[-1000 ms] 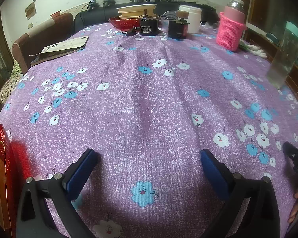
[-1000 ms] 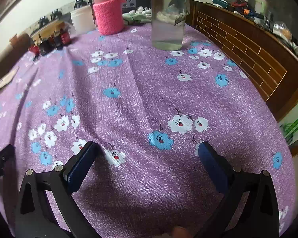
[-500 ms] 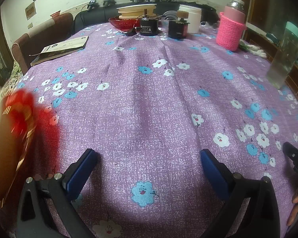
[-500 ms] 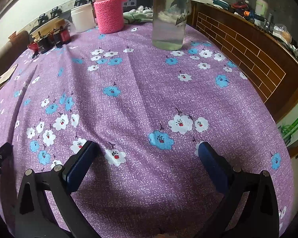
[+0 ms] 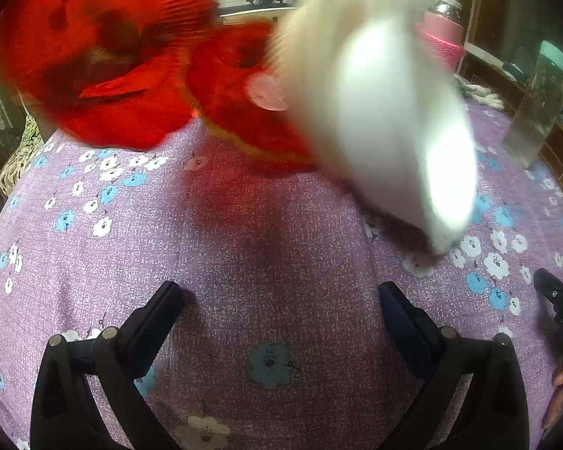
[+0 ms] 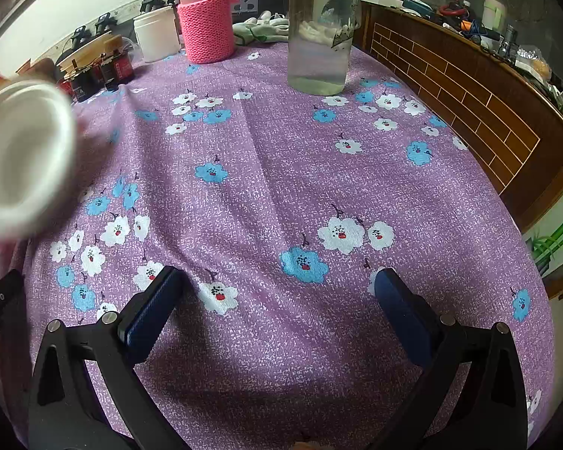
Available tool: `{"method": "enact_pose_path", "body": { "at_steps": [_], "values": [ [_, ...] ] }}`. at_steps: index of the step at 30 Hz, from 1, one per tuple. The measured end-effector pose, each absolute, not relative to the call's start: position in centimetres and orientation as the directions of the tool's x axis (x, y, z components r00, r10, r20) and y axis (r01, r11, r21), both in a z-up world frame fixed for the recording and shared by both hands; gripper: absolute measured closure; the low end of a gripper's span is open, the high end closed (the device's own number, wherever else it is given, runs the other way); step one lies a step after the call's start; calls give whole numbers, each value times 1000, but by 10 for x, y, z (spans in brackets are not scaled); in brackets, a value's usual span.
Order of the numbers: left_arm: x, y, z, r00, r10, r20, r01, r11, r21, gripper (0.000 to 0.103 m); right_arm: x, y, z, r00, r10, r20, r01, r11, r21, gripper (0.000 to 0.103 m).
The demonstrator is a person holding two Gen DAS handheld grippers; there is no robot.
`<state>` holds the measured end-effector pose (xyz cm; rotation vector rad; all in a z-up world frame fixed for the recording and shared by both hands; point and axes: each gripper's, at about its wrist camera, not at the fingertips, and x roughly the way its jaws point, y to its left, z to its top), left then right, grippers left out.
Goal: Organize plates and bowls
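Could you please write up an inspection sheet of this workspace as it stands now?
Surface: purple floral tablecloth, creased.
Job's things: blurred white bowl and red dishes in motion in front of the left wrist camera; who carries them cannot be told.
Clutter: pink knit-sleeved flask, clear bottle, white tub, small dark jars.
Grippers: left gripper open, empty; right gripper open, empty.
Cables: nothing seen.
Surroundings: brick-patterned wooden counter, cluttered on top.
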<state>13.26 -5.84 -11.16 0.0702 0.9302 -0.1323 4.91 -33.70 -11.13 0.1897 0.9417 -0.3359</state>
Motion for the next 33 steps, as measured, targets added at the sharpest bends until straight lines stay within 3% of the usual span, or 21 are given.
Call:
{"method": "enact_pose_path", "body": {
  "at_steps": [33],
  "values": [
    [129,-60,-112,591,-85,-802,144,990,1,1,51,-336,-111,540,-198,-818,363,932,15,1]
  ]
}}
